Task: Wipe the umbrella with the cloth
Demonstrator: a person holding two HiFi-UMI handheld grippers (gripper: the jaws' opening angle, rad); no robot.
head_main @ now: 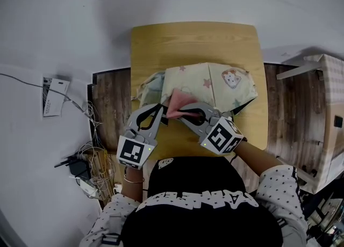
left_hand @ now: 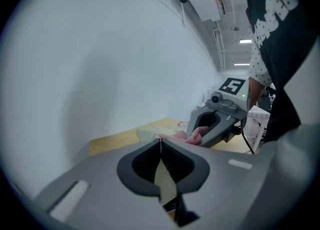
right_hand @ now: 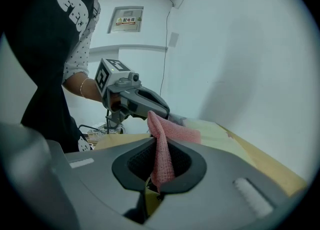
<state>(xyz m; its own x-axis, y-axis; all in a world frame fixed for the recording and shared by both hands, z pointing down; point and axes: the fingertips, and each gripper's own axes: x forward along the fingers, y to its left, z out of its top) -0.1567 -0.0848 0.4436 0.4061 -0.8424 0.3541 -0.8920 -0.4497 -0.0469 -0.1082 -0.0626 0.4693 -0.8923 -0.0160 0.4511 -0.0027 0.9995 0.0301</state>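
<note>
black printed shirt [head_main: 204,224], white dotted sleeves [head_main: 279,184], bracelet [head_main: 133,180]

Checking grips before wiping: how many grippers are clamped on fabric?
2. The left gripper pinches the umbrella's pale edge; the right gripper holds the pink cloth over the umbrella.

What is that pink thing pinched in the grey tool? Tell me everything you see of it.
The pink cloth is a small, soft rag with a knitted-looking weave. The right gripper is shut on it, so it stands folded between the jaws, its free end draping forward onto the pale patterned umbrella lying on the wooden table.
</note>
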